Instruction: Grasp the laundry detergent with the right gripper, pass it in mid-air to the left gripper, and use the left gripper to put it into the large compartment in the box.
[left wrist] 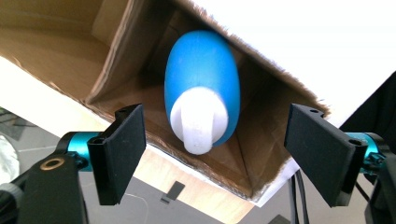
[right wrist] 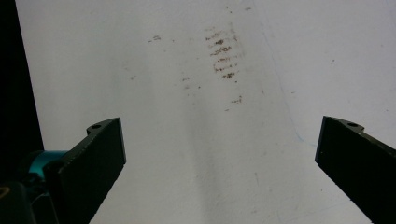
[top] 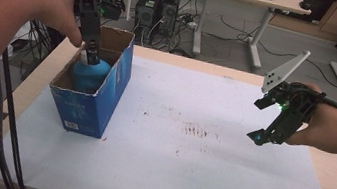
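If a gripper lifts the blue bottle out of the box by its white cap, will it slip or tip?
The blue bottle looks smooth and rounded, so it may slip. Its white cap is narrower and probably easier to hold. Inside the cardboard box it will hardly tip.

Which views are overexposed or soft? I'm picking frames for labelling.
Left gripper view: the white sheet blows out, the blue bottle is slightly soft. Right gripper view: the sheet is bright but its brown stains stay readable. High view: evenly lit, mildly soft.
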`<control>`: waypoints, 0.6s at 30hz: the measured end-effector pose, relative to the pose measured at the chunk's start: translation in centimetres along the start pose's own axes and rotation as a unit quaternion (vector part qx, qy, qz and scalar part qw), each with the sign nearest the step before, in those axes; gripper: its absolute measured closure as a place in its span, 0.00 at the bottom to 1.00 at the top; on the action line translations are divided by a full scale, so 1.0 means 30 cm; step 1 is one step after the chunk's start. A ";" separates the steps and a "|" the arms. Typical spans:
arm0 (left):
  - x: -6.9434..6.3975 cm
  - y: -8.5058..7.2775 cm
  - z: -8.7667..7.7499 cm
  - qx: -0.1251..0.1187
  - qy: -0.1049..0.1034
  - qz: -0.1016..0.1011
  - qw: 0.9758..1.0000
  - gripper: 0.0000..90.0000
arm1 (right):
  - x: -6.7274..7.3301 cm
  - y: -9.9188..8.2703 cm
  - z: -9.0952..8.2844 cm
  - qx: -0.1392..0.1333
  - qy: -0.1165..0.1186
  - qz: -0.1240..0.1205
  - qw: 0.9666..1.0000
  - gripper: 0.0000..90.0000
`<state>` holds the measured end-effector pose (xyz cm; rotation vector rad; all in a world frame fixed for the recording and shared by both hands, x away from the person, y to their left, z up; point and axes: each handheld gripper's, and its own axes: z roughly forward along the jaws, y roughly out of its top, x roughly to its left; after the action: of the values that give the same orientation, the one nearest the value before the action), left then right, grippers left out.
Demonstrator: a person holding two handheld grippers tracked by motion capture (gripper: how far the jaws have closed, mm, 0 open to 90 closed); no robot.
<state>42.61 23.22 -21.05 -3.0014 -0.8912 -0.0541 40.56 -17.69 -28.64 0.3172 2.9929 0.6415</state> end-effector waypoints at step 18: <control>-0.141 0.186 -0.019 -0.009 -0.038 0.128 0.991 0.07 | -0.054 0.042 -0.059 0.057 0.013 -0.033 0.998 0.01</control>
<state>42.11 16.23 -20.65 -3.1238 -0.5061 0.0557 42.19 -17.61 -26.48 0.2160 3.0567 0.4744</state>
